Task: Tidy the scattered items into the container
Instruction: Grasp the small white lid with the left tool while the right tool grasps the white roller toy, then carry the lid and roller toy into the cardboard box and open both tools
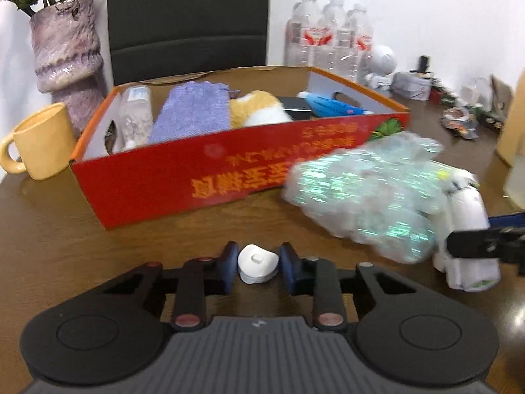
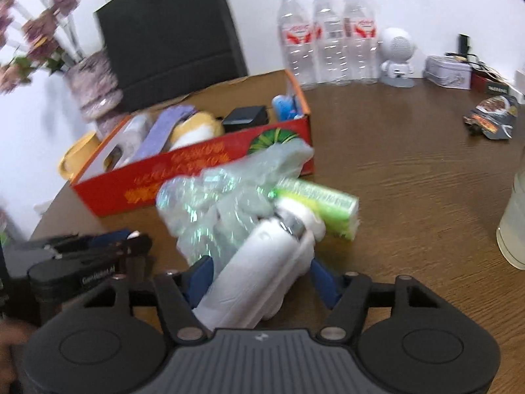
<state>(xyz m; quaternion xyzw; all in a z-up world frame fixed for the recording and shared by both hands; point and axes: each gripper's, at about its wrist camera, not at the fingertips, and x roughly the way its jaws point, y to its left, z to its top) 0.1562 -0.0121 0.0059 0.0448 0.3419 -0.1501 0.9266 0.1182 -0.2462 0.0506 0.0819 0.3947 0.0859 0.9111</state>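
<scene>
Left gripper [image 1: 258, 264] low in centre of its frame, jaws part open, a small white cap [image 1: 257, 263] lying on the bench [image 1: 65, 229] between the blue fingers [image 1: 229, 262]; contact with the pads cannot be told. Right gripper [image 2: 259, 274] at lower centre of its own frame, closed around a bundle of white rolls [image 2: 259, 272] with a crinkled plastic bag [image 2: 223, 203] bunched ahead of it; green packet [image 2: 321, 203] just right of the bag. In the left view the same bundle sits at right of frame, blurred. Red box [image 1: 183, 177] stands mid-frame, upper left of the bundle, holding a purple cloth [image 1: 193, 111], a yellow-and-white plush [image 1: 259, 110], a blue tube [image 1: 331, 105] and a clear bottle [image 1: 136, 115]. Yellow mug [image 1: 42, 141] at left edge, vase [image 1: 67, 55] behind it. Water bottles [image 2: 328, 32] along the wall, top centre.
</scene>
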